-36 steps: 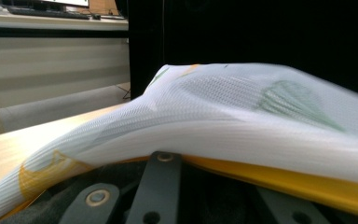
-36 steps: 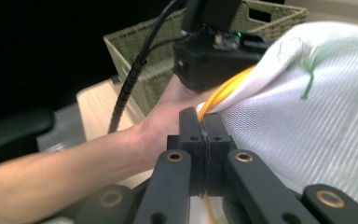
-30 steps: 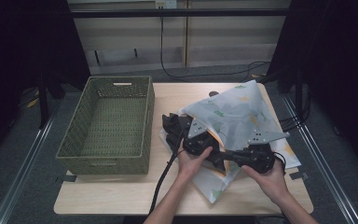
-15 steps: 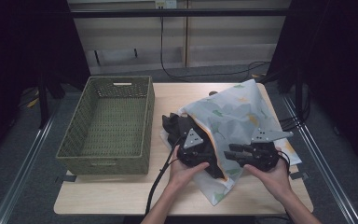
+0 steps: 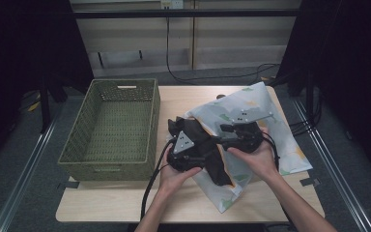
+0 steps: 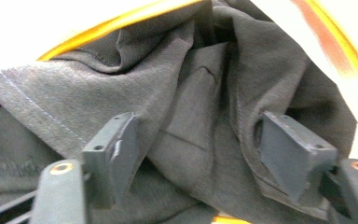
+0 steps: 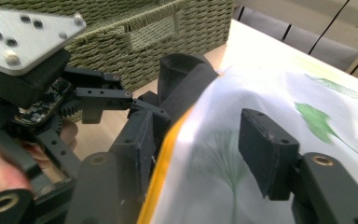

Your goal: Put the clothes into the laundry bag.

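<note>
Left gripper (image 6: 196, 158) and right gripper (image 7: 205, 154): jaws have just been opening, both now apart; dark garment (image 6: 186, 93) lies loose between the left pads, half inside the white leaf-print bag (image 5: 265, 125) beside the wicker basket (image 5: 111, 125); release likely, regrasp next.

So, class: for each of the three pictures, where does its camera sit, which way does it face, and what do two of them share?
High view: above the table's near side, facing forward and down; forearms, both hands, wicker basket.
Left gripper view: on the left gripper, facing dark cloth; its open fingers show.
Right gripper view: on the right gripper, facing the printed bag; its open fingers, a hand.
Shared: high and right gripper views both show basket and bag.
</note>
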The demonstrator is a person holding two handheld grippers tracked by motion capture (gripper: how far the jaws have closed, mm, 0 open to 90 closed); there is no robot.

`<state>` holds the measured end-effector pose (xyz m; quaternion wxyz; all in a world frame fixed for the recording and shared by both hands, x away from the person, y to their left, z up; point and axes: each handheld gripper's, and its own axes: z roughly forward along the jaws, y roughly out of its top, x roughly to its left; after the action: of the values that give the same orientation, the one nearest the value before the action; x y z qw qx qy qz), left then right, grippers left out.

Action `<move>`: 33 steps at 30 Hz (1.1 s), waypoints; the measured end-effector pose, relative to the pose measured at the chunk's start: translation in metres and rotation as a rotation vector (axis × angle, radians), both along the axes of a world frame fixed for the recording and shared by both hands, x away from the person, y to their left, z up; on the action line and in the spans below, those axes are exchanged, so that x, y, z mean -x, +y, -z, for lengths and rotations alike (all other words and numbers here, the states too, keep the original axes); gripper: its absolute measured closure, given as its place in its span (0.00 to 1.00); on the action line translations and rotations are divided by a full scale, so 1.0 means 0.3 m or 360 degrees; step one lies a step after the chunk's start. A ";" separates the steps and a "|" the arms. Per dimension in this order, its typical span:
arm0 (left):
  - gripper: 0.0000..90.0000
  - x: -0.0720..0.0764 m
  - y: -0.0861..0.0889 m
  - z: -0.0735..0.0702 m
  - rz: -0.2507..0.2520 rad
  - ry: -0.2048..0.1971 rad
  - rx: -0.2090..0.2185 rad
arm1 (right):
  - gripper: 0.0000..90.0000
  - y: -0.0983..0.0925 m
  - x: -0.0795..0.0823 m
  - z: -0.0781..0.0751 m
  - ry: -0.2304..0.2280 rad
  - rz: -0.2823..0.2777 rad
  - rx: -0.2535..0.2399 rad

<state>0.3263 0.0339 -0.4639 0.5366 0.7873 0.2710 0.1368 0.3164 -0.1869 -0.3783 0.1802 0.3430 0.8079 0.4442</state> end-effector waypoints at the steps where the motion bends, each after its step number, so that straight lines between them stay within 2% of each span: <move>1: 0.30 -0.003 0.013 -0.019 -0.0016 -0.0005 -0.0007 | 0.49 0.008 -0.008 0.004 0.0001 -0.0004 0.0004; 2: 0.30 -0.007 0.024 -0.031 -0.0024 -0.0034 0.0016 | 0.49 0.022 -0.014 0.010 0.0000 -0.0001 0.0023; 3: 0.30 -0.007 0.034 -0.043 -0.0049 -0.0041 0.0001 | 0.49 0.032 -0.020 0.017 0.0001 -0.0004 0.0043; 4: 0.30 -0.012 0.047 -0.052 -0.0057 -0.0048 0.0029 | 0.50 0.039 -0.023 0.022 0.0008 0.0000 0.0061; 5: 0.30 -0.018 0.057 -0.057 -0.0070 -0.0050 0.0057 | 0.51 0.047 -0.026 0.029 0.0014 0.0026 0.0114; 6: 0.30 -0.020 0.061 -0.061 -0.0084 -0.0037 0.0026 | 0.57 0.052 -0.032 0.039 0.0018 0.0083 0.0182; 7: 0.30 -0.029 0.057 -0.055 -0.0073 -0.0030 0.0041 | 0.71 0.051 -0.035 0.045 0.0035 0.0108 0.0191; 8: 0.29 -0.033 0.051 -0.053 -0.0079 -0.0009 0.0007 | 0.82 0.045 -0.037 0.052 0.0058 0.0107 0.0180; 9: 0.29 -0.038 0.043 -0.049 -0.0066 -0.0009 0.0001 | 0.86 0.037 -0.036 0.057 0.0061 0.0115 0.0163; 10: 0.29 -0.042 0.036 -0.046 -0.0089 -0.0025 -0.0011 | 0.93 0.031 -0.032 0.059 0.0067 0.0129 0.0149; 11: 0.27 -0.054 0.031 -0.038 -0.0071 -0.0022 0.0021 | 0.94 0.024 -0.026 0.060 0.0068 0.0110 0.0124; 12: 0.25 -0.060 0.030 -0.036 -0.0076 -0.0012 0.0023 | 0.96 0.016 -0.014 0.056 0.0067 0.0103 0.0095; 14: 0.24 -0.077 0.030 -0.029 -0.0077 -0.0002 0.0010 | 0.97 0.002 0.005 0.049 0.0069 0.0080 0.0070; 16: 0.23 -0.083 0.029 -0.027 -0.0090 0.0003 -0.0047 | 0.98 -0.015 0.033 0.044 0.0059 0.0049 0.0049; 17: 0.24 -0.076 0.026 -0.029 -0.0110 -0.0020 -0.0090 | 0.98 -0.026 0.047 0.044 0.0064 0.0023 0.0024; 18: 0.24 -0.071 0.025 -0.031 -0.0097 -0.0033 -0.0104 | 0.98 -0.040 0.070 0.044 0.0037 -0.0006 0.0006; 19: 0.24 -0.067 0.022 -0.032 -0.0075 -0.0058 -0.0085 | 0.98 -0.049 0.082 0.045 0.0024 -0.0020 0.0004; 21: 0.24 -0.068 0.016 -0.039 -0.0063 -0.0095 -0.0101 | 0.98 -0.077 0.107 0.047 0.0029 -0.0030 -0.0029; 22: 0.24 -0.075 0.011 -0.043 -0.0048 -0.0094 -0.0081 | 0.98 -0.092 0.116 0.047 0.0036 -0.0032 -0.0048; 24: 0.21 -0.094 0.000 -0.053 -0.0019 -0.0101 -0.0108 | 0.98 -0.119 0.127 0.042 0.0035 -0.0028 -0.0069; 25: 0.20 -0.102 -0.005 -0.051 -0.0004 -0.0080 -0.0143 | 0.98 -0.133 0.130 0.038 0.0031 -0.0020 -0.0080; 27: 0.16 -0.110 -0.014 -0.032 0.0033 0.0011 -0.0159 | 0.98 -0.147 0.132 0.032 0.0020 -0.0006 -0.0089; 28: 0.15 -0.107 -0.016 -0.022 0.0048 0.0027 -0.0162 | 0.98 -0.157 0.131 0.026 0.0012 0.0004 -0.0095; 31: 0.13 -0.080 -0.021 0.018 0.0072 0.0099 -0.0140 | 0.97 -0.169 0.122 0.023 0.0012 0.0012 -0.0115; 33: 0.12 -0.050 -0.028 0.032 0.0137 0.0132 -0.0151 | 0.97 -0.167 0.117 0.031 0.0023 0.0011 -0.0106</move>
<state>0.3415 0.0255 -0.4735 0.4923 0.8278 0.2521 0.0935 0.2813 -0.2370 -0.3876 0.1643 0.3547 0.7927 0.4677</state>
